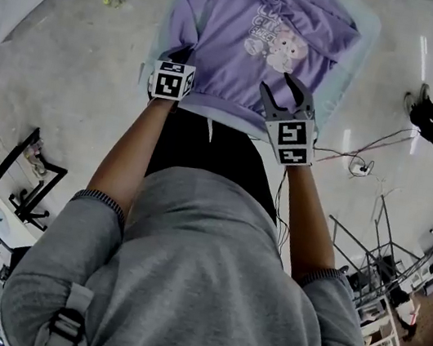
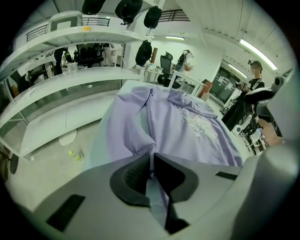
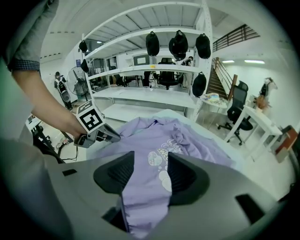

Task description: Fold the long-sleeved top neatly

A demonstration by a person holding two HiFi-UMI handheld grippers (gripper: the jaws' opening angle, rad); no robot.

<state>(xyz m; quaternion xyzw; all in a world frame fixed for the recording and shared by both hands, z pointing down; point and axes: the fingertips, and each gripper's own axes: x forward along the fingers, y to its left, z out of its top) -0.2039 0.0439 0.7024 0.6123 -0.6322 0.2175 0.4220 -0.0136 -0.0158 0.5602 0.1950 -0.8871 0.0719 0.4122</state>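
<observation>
Starting the first fold on the lilac, cartoon-printed long-sleeved top point(image 1: 256, 42) lying flat on the pale table point(image 1: 366, 37), with left gripper point(image 2: 151, 161) pinched onto its ribbed near edge and right gripper point(image 1: 287, 93) half-open over the hem, gripping nothing: next, probably closing the right on cloth, then lifting evenly.

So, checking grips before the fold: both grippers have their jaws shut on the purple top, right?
No: only the left gripper is shut on the top. The right gripper view shows the right gripper with jaws apart over it, gripping nothing.
</observation>
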